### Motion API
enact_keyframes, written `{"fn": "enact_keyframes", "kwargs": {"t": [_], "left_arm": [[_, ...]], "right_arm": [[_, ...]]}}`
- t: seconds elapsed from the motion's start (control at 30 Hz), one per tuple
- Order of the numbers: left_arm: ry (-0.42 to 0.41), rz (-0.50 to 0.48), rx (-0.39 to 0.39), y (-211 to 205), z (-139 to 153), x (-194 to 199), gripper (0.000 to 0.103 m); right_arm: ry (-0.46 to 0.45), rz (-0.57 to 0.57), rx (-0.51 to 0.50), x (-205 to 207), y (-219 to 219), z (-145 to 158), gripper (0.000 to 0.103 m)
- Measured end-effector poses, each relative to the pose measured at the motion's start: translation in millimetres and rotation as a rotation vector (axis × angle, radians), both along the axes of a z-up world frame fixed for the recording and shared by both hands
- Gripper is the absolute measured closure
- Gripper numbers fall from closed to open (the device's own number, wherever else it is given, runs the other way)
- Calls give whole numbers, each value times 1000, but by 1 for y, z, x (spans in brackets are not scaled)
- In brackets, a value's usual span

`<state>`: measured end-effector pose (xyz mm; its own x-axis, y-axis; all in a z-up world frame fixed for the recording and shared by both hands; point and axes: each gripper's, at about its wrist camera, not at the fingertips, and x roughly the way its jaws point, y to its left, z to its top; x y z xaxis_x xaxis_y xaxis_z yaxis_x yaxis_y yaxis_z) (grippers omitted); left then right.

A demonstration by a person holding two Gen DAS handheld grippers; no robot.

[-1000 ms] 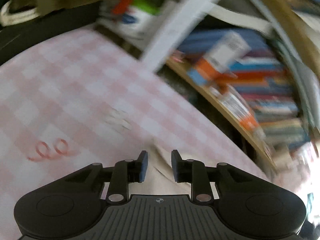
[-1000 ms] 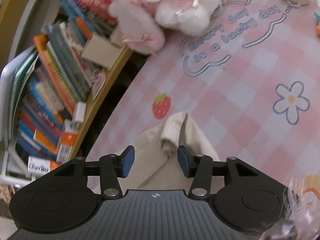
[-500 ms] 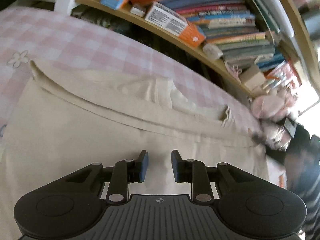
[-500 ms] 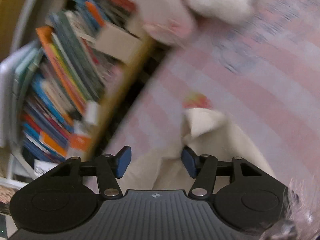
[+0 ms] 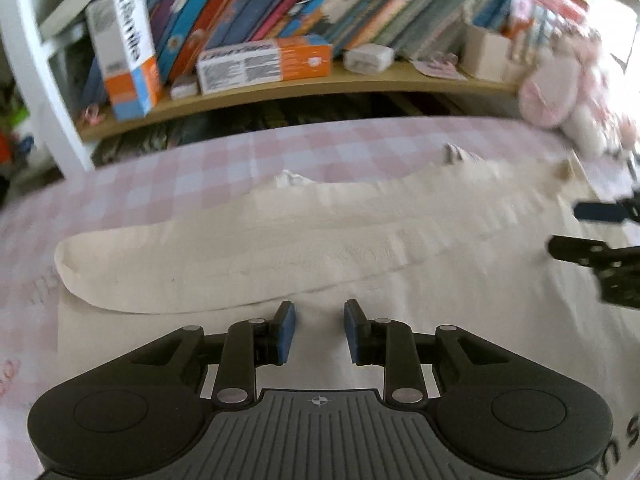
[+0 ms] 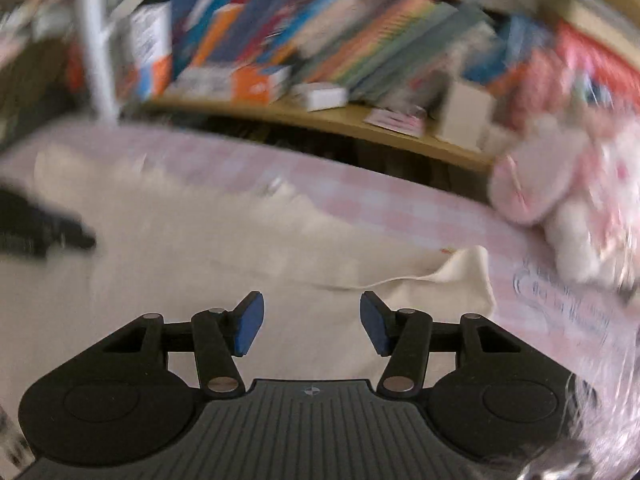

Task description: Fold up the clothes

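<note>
A cream garment (image 5: 280, 248) lies spread flat on the pink checked cloth (image 5: 208, 168), with a folded band running across its far side. My left gripper (image 5: 318, 312) hovers over the garment's near part, jaws a little apart and nothing between them. My right gripper (image 5: 568, 229) shows at the right edge of the left wrist view, over the same garment. In the right wrist view the garment (image 6: 240, 248) is blurred, with a loose corner (image 6: 468, 276) at the right. My right gripper (image 6: 311, 304) stands open above it, nothing between its pads.
A wooden shelf (image 5: 320, 84) packed with books and boxes runs along the far edge of the cloth. A pink and white plush toy (image 6: 560, 200) sits at the far right. A white post (image 5: 44, 100) stands at the left.
Both wrists rolled, so the bookshelf now runs level across the top of each view. My left gripper moved from bare checked cloth to over the garment. My right gripper's jaws widened slightly.
</note>
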<state>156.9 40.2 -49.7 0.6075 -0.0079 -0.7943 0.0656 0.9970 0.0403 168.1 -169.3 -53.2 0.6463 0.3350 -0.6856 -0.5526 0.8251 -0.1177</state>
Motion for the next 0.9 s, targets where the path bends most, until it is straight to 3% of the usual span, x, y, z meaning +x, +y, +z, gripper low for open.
{"fn": "enact_keyframes", "kwargs": {"t": [0.1, 0.3, 0.47, 0.67, 0.9], "left_arm": [[-22, -71, 96, -12, -4, -8, 75], [-55, -39, 35, -3, -7, -11, 74], [-81, -32, 15, 1, -8, -14, 73], [-110, -30, -10, 6, -10, -21, 73], [-109, -53, 11, 8, -10, -17, 70]], "right_arm": [[-111, 87, -148, -12, 22, -8, 52], [-316, 450, -448, -25, 72, -18, 52], [-460, 684, -661, -38, 99, -36, 68], [-491, 711, -730, -29, 113, -40, 67], [-432, 694, -691, -28, 121, -31, 63]]}}
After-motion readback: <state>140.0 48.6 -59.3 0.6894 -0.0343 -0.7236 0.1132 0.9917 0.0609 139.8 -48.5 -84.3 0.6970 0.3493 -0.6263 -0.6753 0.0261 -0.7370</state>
